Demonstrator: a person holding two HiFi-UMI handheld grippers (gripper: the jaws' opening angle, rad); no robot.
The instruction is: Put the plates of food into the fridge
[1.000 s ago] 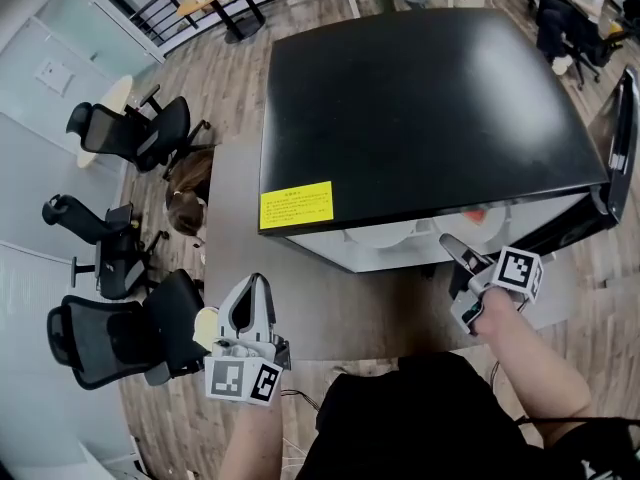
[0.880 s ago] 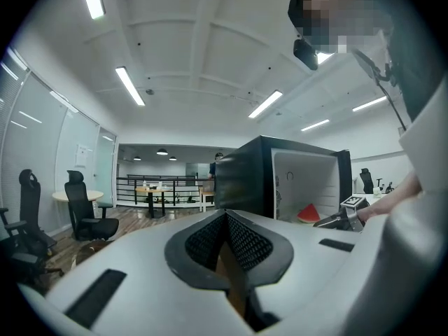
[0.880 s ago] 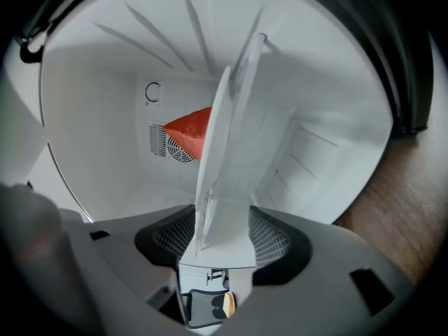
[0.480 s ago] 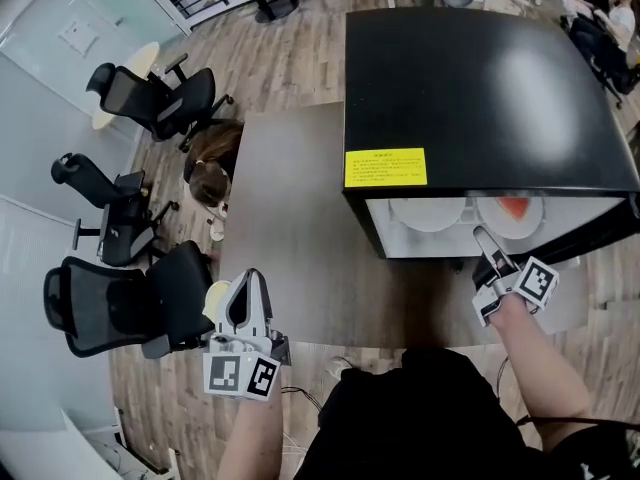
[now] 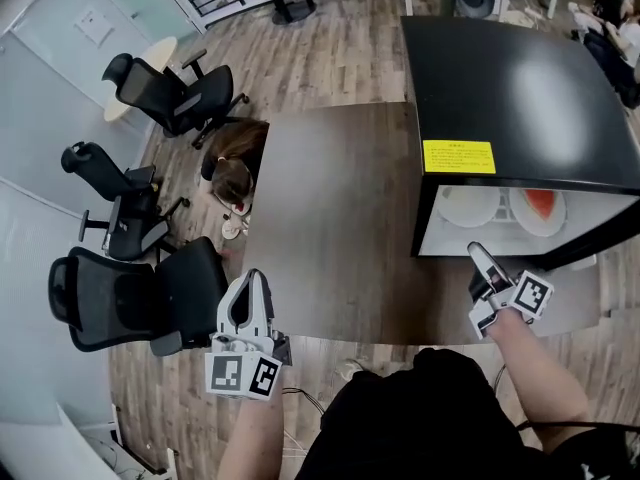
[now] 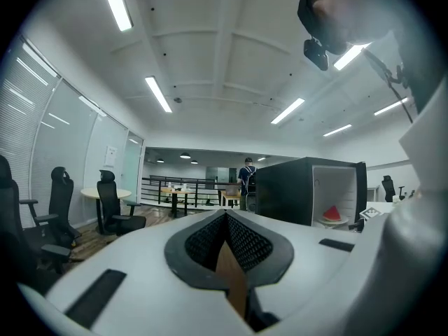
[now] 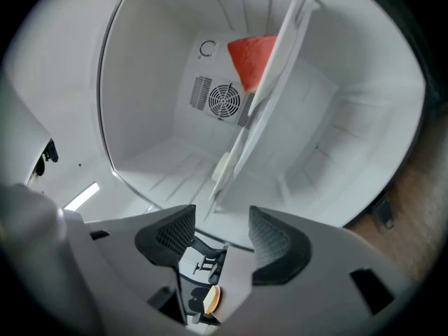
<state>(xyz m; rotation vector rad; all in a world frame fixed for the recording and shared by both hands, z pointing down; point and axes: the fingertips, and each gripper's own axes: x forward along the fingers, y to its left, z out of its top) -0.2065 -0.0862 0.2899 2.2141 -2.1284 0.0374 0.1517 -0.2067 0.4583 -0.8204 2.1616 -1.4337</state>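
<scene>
Wood table (image 5: 320,218), open fridge (image 5: 520,88), watermelon plate (image 5: 541,212) inside, beyond R tool (image 5: 477,257)

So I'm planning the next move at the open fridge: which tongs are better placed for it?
Right. The right tongs hang open and empty just outside the fridge opening, facing the plates; the left tongs sit shut, far from it.

Black top (image 5: 420,418), forearms bare. Left of it left gripper (image 5: 256,276), right of it right gripper (image 5: 478,252): white shells, black ribbed pads (image 7: 276,247), cubes (image 5: 243,376) with black-and-white square markers.
</scene>
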